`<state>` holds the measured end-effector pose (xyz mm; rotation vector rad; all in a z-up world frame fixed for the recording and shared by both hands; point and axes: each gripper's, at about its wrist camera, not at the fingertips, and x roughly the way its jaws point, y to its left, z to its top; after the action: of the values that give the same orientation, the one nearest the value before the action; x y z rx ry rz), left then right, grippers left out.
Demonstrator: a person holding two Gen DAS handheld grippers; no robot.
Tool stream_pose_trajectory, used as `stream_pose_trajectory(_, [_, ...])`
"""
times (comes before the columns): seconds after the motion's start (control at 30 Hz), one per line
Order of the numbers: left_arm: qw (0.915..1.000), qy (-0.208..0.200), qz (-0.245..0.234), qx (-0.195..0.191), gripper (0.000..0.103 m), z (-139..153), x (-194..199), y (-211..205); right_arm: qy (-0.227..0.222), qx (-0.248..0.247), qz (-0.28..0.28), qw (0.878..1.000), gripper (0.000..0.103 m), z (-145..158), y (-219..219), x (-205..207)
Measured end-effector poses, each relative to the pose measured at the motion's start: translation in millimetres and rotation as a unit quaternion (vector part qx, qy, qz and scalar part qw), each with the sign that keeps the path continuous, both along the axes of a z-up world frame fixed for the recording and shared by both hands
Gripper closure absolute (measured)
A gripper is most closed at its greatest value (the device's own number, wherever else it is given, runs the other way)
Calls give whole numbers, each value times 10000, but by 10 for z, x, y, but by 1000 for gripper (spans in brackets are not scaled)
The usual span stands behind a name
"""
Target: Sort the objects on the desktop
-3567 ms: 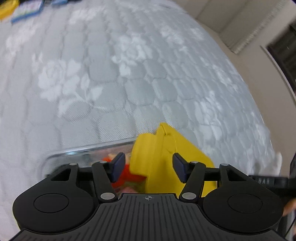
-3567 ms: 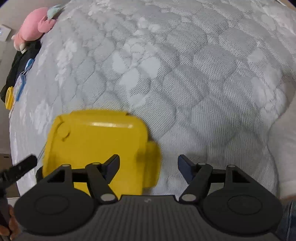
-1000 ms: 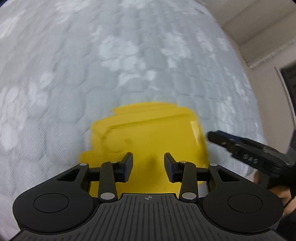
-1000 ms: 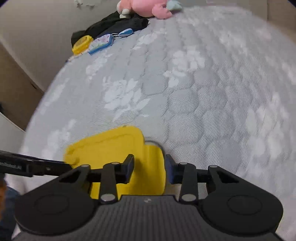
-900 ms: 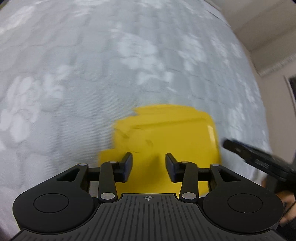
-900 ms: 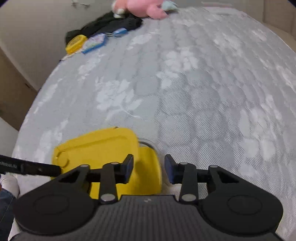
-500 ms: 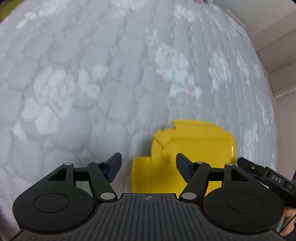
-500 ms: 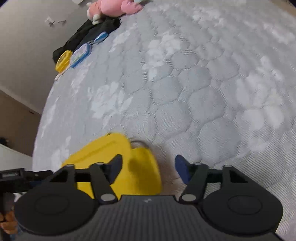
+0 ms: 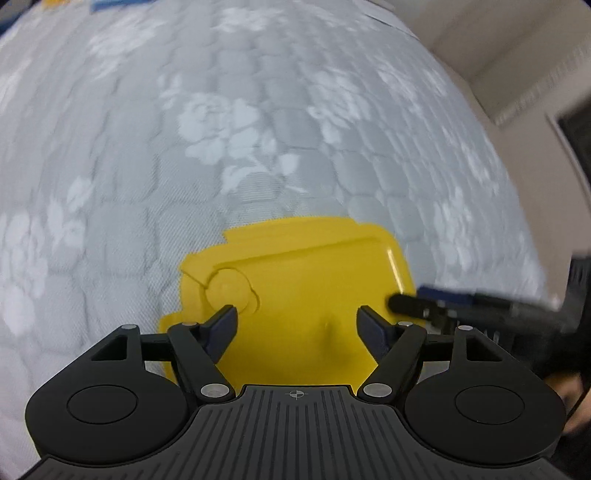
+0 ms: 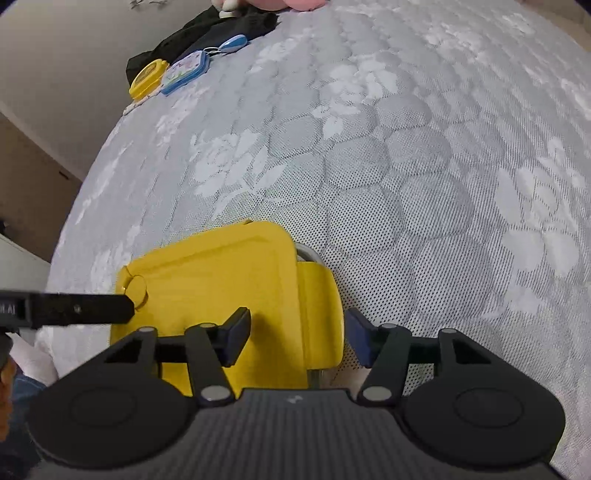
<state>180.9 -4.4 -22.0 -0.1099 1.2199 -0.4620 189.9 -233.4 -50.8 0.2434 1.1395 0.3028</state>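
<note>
Box: a clear box with a yellow lid (image 9: 306, 295) sits on the bed (image 9: 229, 147), near its front edge.
Lid: it lies flat on the box, with a round mark near one corner and a side flap (image 10: 321, 314) folded down.
Left gripper (image 9: 297, 323): it hangs over the lid with its jaws apart. They have just been opening, and only the flat lid is under them – nothing is pinched.
Right gripper (image 10: 297, 338): its jaws stand one on each side of the side flap. They have just been closing a little, but the pads do not press on it.
Far corner of the bed: a small yellow case (image 10: 147, 77), a blue and white case (image 10: 186, 70), a black cloth (image 10: 218, 27) and a pink soft toy (image 10: 284, 3) – well apart from the box.
</note>
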Motion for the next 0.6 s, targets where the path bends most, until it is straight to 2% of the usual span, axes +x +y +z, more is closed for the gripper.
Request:
stream_pose_trajectory(0.1, [9995,-110,-165,227,26,17,-82,-13,26,-3,-23,10000,45,-17,-13,-7])
stream_pose_trajectory(0.27, [9990,-111,-161,397,26,55,-205,132,-95,-117,-113,9998,44,-2,-25,19])
stream_pose_trajectory(0.4, [9989,-41,51,472,25,63,-243,367,-108,-149,-75,9998,37,13,10,40])
stream_pose_trajectory(0.5, [9969,429,653,108,25,-23,-147,668,-97,-158,-95,9998,32,9,21,55])
stream_pose_trajectory(0.6, [9810,1195,1420,-570,26,-254,-15,976,-114,-202,-110,9997,30,4,34,78])
